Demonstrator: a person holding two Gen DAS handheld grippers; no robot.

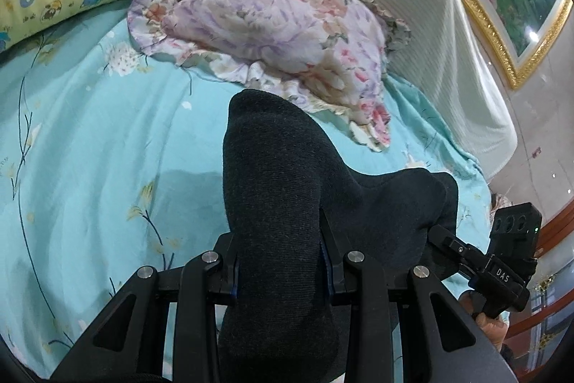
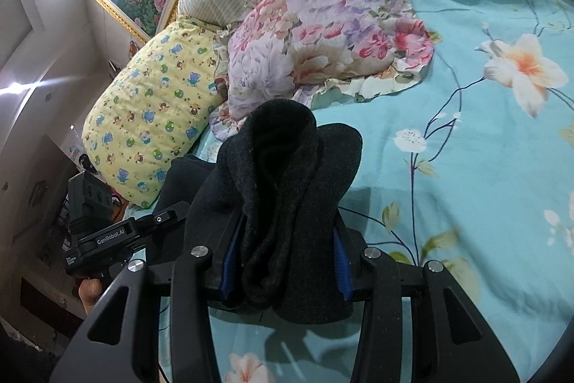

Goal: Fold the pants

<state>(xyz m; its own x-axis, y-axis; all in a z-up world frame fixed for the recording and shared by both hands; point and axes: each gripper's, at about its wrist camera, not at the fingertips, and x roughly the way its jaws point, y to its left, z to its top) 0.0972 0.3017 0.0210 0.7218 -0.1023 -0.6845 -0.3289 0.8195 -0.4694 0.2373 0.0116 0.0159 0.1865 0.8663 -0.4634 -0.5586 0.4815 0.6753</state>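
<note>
Pants [image 1: 287, 203], dark knit, fill our left wrist view, clamped between the left gripper [image 1: 280, 261] fingers above a turquoise floral bedsheet [image 1: 89, 149]; the right gripper [image 1: 502, 261] sits at four o'clock. In our right wrist view, the right gripper [image 2: 283, 257] pinches bunched pants [image 2: 287, 185]; a floral pillow [image 2: 323, 34] lies at twelve o'clock.

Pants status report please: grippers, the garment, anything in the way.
Left gripper and right gripper both shut on pants, bunched, lifted above the bed. Floral pillow lies just ahead.
</note>
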